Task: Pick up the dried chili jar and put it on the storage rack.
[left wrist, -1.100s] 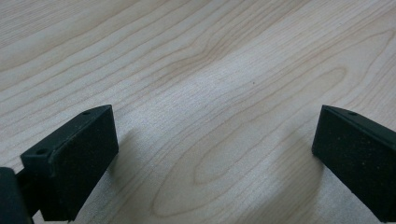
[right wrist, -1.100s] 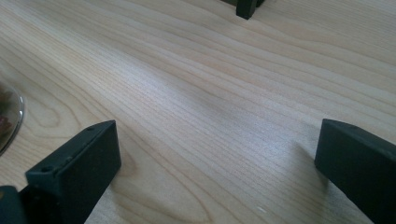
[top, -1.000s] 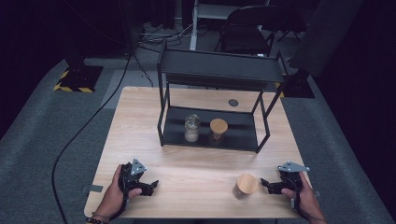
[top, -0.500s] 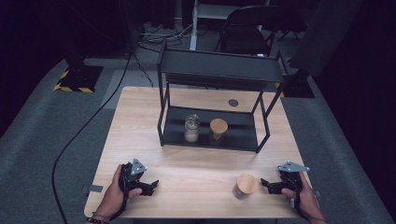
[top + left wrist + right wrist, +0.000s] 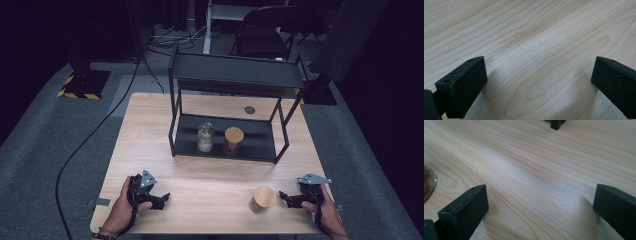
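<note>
A person's left claw (image 5: 159, 197) rests low on the pale wood-grain counter (image 5: 210, 185) near its front left corner, jaws spread wide and released, with nothing between them in the left gripper view but bare wood.

Toward the middle, a black two-tier metal rack (image 5: 232, 107) stands on the far half of the counter. Its lower shelf carries two jars side by side: a clear glass jar with pale contents (image 5: 205, 137) on the left and a glass jar with a round wooden lid (image 5: 233, 137) just to its right.

Farther right, near the front edge, a third glass jar with a round wooden lid (image 5: 263, 199) stands upright on the counter, well apart from the rack. The right claw (image 5: 286, 198) lies just beside it, pointed at it, jaws parted and gripping nothing; the jar's glass edge shows at the left margin of the right gripper view.

Judging by the layout, two jars are already shelved and this last one is left to grasp and carry over; that grasp has not yet begun.

No brand, label or legible writing appears on the jars, rack or counter.
</note>
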